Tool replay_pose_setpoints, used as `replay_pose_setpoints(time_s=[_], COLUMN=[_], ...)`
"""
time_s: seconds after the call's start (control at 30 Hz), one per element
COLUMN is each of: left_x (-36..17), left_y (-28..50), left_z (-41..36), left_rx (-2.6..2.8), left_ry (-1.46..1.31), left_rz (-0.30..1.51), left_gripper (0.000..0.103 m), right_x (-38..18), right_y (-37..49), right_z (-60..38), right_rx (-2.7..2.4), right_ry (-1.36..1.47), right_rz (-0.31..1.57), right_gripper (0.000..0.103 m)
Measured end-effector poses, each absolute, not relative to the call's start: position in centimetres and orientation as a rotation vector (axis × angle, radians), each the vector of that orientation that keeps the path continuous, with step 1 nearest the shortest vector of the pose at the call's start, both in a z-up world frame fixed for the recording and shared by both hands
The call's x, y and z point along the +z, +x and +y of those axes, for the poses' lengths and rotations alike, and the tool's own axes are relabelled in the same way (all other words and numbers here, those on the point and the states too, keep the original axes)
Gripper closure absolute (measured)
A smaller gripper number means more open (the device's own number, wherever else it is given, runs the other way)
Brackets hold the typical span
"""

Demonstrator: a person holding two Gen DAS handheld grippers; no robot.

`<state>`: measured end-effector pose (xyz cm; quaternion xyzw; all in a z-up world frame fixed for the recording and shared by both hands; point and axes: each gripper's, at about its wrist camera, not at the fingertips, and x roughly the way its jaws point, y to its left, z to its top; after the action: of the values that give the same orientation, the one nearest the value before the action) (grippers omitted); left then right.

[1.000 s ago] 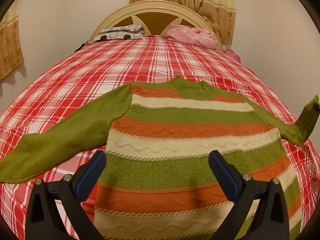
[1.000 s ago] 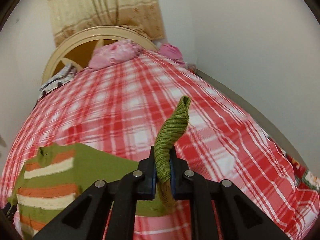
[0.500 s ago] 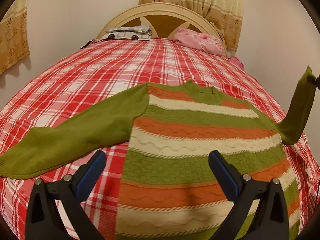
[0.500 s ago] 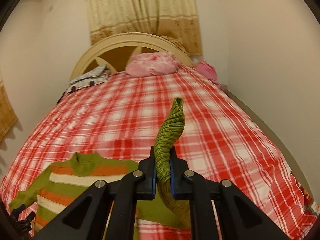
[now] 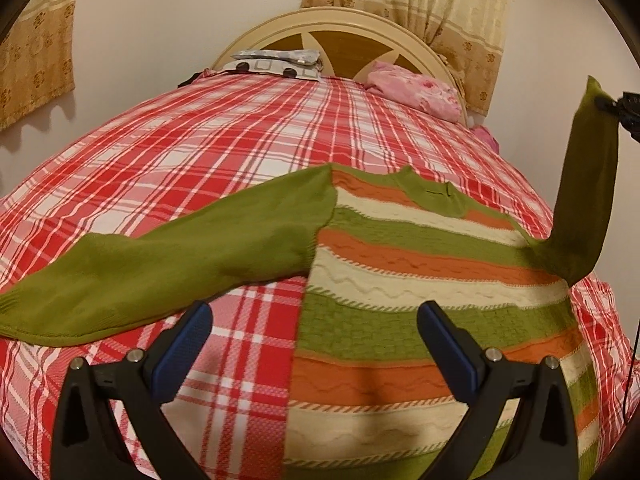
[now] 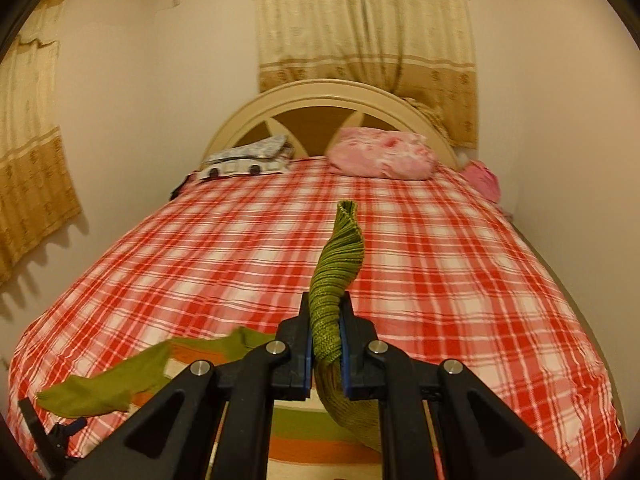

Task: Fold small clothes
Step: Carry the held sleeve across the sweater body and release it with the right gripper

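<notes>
A small striped sweater (image 5: 420, 280) in green, orange and cream lies flat on the red plaid bed (image 5: 224, 152). Its left green sleeve (image 5: 152, 268) stretches out to the left on the bed. My left gripper (image 5: 316, 344) is open and empty, hovering over the sweater's lower left edge. My right gripper (image 6: 326, 344) is shut on the cuff of the right green sleeve (image 6: 336, 280) and holds it up in the air. That raised sleeve (image 5: 584, 184) shows at the right edge of the left wrist view. The sweater body (image 6: 304, 428) lies below the right gripper.
A pink pillow (image 6: 382, 154) and a patterned pillow (image 6: 244, 160) lie at the cream headboard (image 6: 320, 98). A wall runs close along the bed's right side (image 6: 580, 160). Curtains (image 6: 368, 48) hang behind the headboard.
My right gripper has lifted the right sleeve higher and swung inward over the sweater. The left gripper has shifted left toward the sweater's left edge and stays open.
</notes>
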<state>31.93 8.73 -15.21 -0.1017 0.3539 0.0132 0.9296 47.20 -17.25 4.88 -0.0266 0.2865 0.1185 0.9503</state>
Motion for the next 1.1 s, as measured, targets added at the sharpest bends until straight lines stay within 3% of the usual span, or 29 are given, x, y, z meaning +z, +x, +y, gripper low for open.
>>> replay_pose_setpoints(time_s=[0.33, 0.8, 1.1], left_x=[-16.1, -17.3, -17.9], left_y=[31.4, 30.7, 30.7], left_z=[11.1, 13.8, 14.4], left_rx=[0.052, 0.094, 0.095], left_ry=[-0.248, -0.272, -0.284], left_rz=[0.734, 0.75, 0.767], left_gripper=[0.0, 0.0, 0.0], right_x=[1.4, -12.8, -17.1], right_y=[47.4, 45.8, 46.1], right_z=[-7.7, 3.4, 5.2], right_rx=[0.373, 0.45, 0.477], right_ry=[-0.089, -0.226, -0.268], right_rz=[0.617, 0.772, 0.854], right_gripper=[0.093, 0.093, 0.093])
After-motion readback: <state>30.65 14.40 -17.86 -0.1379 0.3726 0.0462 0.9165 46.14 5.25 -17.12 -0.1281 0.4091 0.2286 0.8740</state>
